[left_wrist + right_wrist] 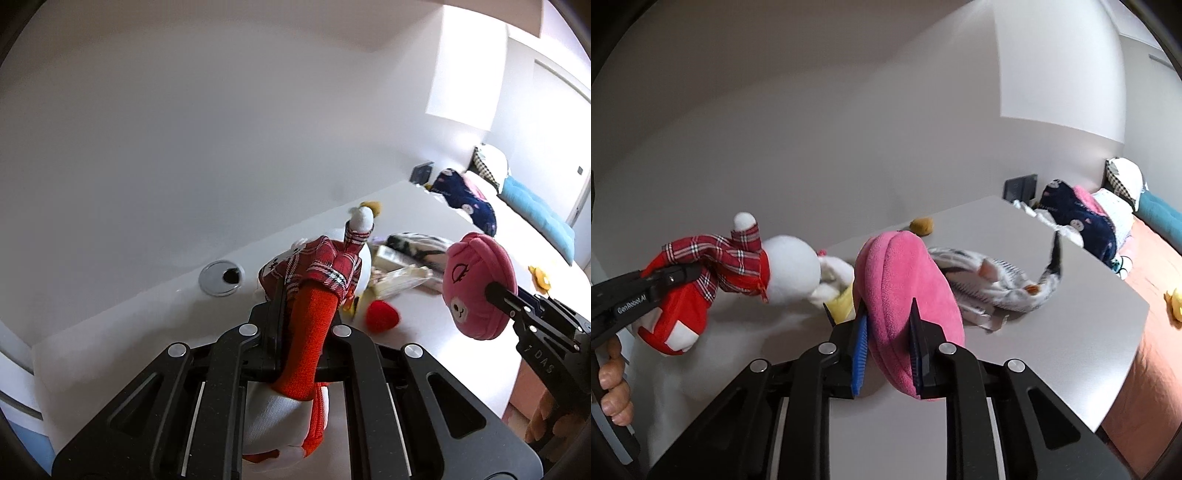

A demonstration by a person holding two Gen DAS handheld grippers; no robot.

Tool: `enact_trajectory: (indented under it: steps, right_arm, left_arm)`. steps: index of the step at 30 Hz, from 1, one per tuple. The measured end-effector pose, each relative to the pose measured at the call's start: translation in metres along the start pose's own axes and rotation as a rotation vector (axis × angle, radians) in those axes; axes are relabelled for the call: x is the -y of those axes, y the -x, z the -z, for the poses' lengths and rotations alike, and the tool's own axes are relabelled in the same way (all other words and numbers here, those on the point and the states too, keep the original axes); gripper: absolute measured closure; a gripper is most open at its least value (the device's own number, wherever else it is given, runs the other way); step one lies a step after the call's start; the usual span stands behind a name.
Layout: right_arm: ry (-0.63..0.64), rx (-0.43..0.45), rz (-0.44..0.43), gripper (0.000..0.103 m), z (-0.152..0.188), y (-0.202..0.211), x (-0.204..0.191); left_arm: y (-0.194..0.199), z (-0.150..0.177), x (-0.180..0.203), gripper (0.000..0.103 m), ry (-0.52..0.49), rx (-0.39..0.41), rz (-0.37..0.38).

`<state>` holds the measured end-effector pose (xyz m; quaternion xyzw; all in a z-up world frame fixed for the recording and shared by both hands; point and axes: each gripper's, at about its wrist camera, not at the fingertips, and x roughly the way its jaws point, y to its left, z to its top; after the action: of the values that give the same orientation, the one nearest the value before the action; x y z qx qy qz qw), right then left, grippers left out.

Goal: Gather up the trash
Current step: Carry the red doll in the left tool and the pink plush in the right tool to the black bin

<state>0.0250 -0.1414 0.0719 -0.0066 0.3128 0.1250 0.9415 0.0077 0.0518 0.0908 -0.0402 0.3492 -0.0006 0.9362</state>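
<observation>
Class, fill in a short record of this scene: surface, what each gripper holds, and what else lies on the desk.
surface: white desk
left gripper: jaws shut on the plaid-hatted plush doll
right gripper: jaws shut on the pink plush, lifted off the desk
still on desk: crumpled striped cloth, red ball, chrome cable grommet
background: bed with blue pillow
</observation>
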Motion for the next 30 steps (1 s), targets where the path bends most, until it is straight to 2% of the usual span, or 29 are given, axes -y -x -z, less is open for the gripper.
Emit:
enact_trajectory:
  steps: [8, 14, 22, 30]
  right_arm:
    - [-0.05, 0.058, 0.036, 0.082, -0.004, 0.043, 0.036]
    - [-0.09, 0.093, 0.072, 0.082, -0.002, 0.071, 0.067]
    - [-0.157, 0.117, 0.157, 0.082, 0.013, 0.106, 0.117]
    - [-0.227, 0.117, 0.239, 0.081, 0.037, 0.13, 0.164]
  left_arm:
    - [0.01, -0.015, 0.036, 0.095, -0.035, 0.035, 0.032]
    - [0.029, -0.025, 0.067, 0.095, -0.071, 0.071, 0.084]
    - [0.023, -0.027, 0.137, 0.095, -0.156, 0.064, 0.179]
    - [0.008, -0.011, 0.211, 0.095, -0.247, 0.024, 0.274]
